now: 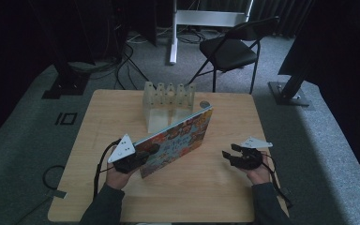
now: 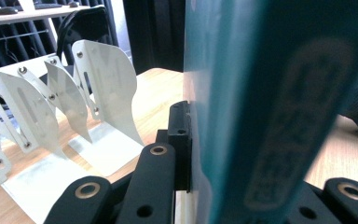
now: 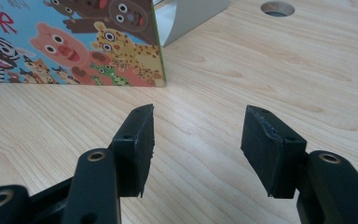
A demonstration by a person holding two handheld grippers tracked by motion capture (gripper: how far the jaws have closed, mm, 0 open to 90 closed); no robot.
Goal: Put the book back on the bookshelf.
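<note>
The left gripper is clamped on the near end of a picture book, spine side. In the left gripper view the teal spine sits tight against the pad; the other pad is hidden behind the book, so the grip on that side is prob. fine but can't be confirmed. The book stands on its long edge on the table, cover w/ cartoon animals facing the right gripper, far end pointing toward the white rack at the back. It looks like the book is headed for a slot in that rack.

The right gripper is over bare table, well apart from the book. Its jaws stand apart w/ nothing between them; the right gripper view shows just wood grain between the pads.

What could go wrong:
- One-end grip on a tall thin book means leverage. If the book gets lifted or swung, the far end may sag or twist out of the pads.
- Far corner could catch a rack divider and shove the light rack back instead of sliding in.
- The right gripper isn't steadying anything yet; w/o support the book may tip flat, cover-down.
- The hole in the table lies near the rack; a book corner dragged across could snag in it.
</note>
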